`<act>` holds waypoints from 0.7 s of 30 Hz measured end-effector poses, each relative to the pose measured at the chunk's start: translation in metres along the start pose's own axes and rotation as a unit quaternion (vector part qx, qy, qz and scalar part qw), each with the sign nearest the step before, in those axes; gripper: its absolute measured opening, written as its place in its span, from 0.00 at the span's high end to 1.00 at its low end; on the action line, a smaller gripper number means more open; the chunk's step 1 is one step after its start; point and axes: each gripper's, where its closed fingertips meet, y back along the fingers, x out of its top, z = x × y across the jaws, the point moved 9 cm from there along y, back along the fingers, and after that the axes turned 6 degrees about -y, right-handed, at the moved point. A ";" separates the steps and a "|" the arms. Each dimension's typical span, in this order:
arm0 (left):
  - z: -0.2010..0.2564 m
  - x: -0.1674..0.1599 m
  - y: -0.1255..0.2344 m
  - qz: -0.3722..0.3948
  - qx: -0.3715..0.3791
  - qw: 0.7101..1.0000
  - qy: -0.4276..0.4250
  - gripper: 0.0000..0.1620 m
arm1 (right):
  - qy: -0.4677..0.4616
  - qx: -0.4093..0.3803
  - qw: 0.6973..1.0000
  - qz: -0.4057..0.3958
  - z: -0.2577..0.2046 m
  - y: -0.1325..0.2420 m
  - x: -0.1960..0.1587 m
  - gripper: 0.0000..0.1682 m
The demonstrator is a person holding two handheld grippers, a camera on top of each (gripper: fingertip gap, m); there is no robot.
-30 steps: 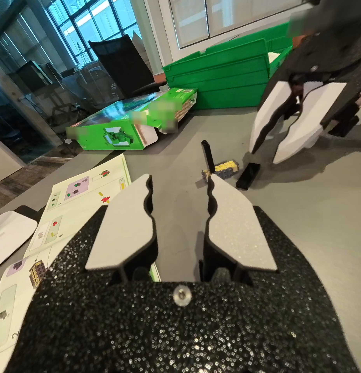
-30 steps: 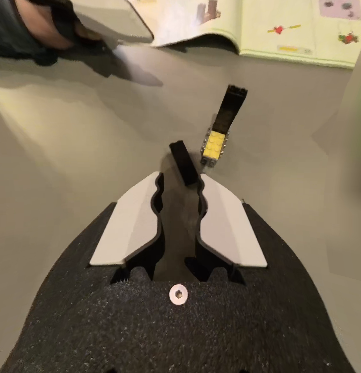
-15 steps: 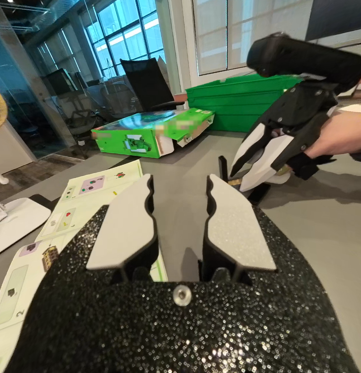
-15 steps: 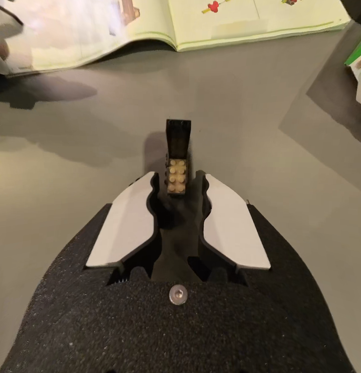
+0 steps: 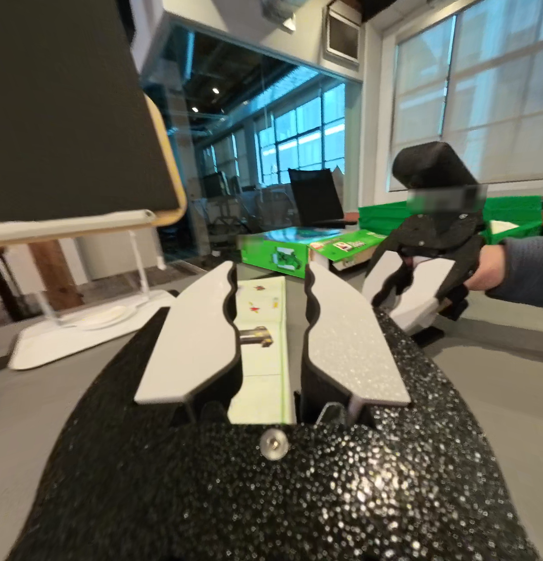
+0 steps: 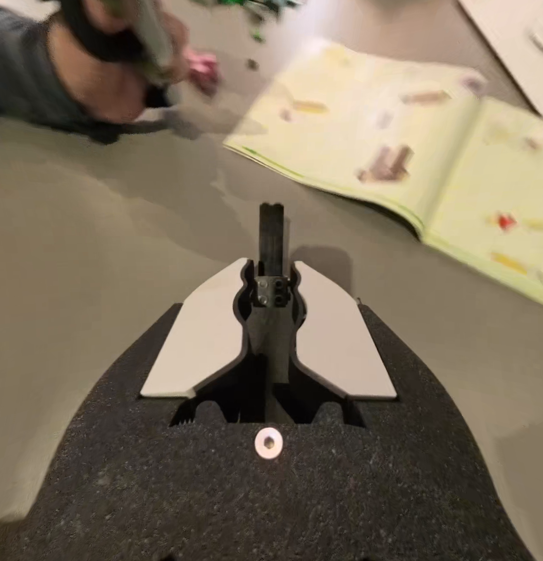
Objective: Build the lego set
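Observation:
My right gripper (image 6: 271, 264) is shut on a small lego assembly (image 6: 271, 239). The assembly is a black upright bar on a short studded base (image 6: 271, 291), and both pads press on the base's sides. In the left wrist view the right gripper (image 5: 394, 291) hangs just above a loose black brick (image 5: 428, 334) on the grey table (image 5: 492, 379). My left gripper (image 5: 268, 267) is open and empty. It hovers over the open instruction booklet (image 5: 261, 306), which also shows in the right wrist view (image 6: 385, 121).
A green lego box (image 5: 279, 252) lies behind the booklet, with green bins (image 5: 382, 215) farther back. A tablet on a white stand (image 5: 66, 106) is at the left. In the right wrist view a person's hand (image 6: 81, 85) and blurred small pieces (image 6: 203, 69) are at the top left. The gap from one gripper's tips to the other's is roughly 15 centimeters.
My right gripper moved over the assembly and closed on its base. My left gripper swung left over the booklet, tilted up, and its jaws narrowed a little.

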 end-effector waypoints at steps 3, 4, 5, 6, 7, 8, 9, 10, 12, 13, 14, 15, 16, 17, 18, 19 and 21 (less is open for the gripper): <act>-0.008 0.007 0.019 0.000 0.039 0.997 -0.062 0.74 | 0.076 0.083 0.994 -0.010 -0.008 -0.018 0.012 0.87; -0.011 0.006 0.022 -0.007 0.048 0.996 -0.075 0.74 | 0.085 0.098 0.991 -0.017 -0.008 -0.023 0.015 0.86; -0.013 0.006 0.024 -0.012 0.054 0.995 -0.080 0.74 | 0.093 0.113 0.989 -0.017 -0.008 -0.026 0.018 0.87; -0.015 0.005 0.024 -0.015 0.058 0.995 -0.078 0.74 | 0.101 0.124 0.987 -0.020 -0.007 -0.029 0.020 0.87; -0.016 0.004 0.025 -0.017 0.059 0.995 -0.075 0.74 | 0.107 0.133 0.985 -0.024 -0.006 -0.030 0.021 0.87; -0.017 0.003 0.024 -0.021 0.059 0.995 -0.072 0.74 | 0.112 0.142 0.983 -0.028 -0.005 -0.031 0.022 0.87; -0.018 0.002 0.024 -0.024 0.059 0.995 -0.071 0.74 | 0.116 0.151 0.981 -0.031 -0.004 -0.031 0.022 0.86; -0.018 0.002 0.023 -0.026 0.057 0.995 -0.072 0.74 | 0.119 0.157 0.980 -0.034 -0.003 -0.030 0.022 0.86; -0.016 0.002 0.022 -0.026 0.048 0.996 -0.076 0.74 | 0.125 0.164 0.978 -0.035 0.000 -0.027 0.021 0.87; -0.014 0.002 0.021 -0.026 0.043 0.996 -0.079 0.74 | 0.125 0.163 0.978 -0.033 0.002 -0.025 0.019 0.87; -0.013 0.002 0.020 -0.028 0.036 0.996 -0.081 0.75 | 0.122 0.161 0.979 -0.030 0.004 -0.023 0.018 0.87; -0.011 0.002 0.019 -0.030 0.026 0.996 -0.083 0.75 | 0.119 0.160 0.980 -0.027 0.005 -0.021 0.015 0.87; -0.009 0.001 0.018 -0.033 0.017 0.996 -0.084 0.74 | 0.115 0.160 0.980 -0.024 0.006 -0.019 0.013 0.87; -0.007 0.001 0.017 -0.036 0.012 0.996 -0.086 0.74 | 0.113 0.160 0.980 -0.022 0.007 -0.017 0.011 0.87; -0.006 0.000 0.016 -0.039 0.008 0.995 -0.089 0.74 | 0.113 0.158 0.981 -0.021 0.007 -0.015 0.009 0.87; -0.005 0.000 0.015 -0.041 0.005 0.995 -0.091 0.74 | 0.114 0.156 0.981 -0.020 0.007 -0.014 0.007 0.86; -0.004 -0.001 0.014 -0.043 0.000 0.995 -0.091 0.74 | 0.119 0.149 0.981 -0.024 0.008 -0.011 0.003 0.86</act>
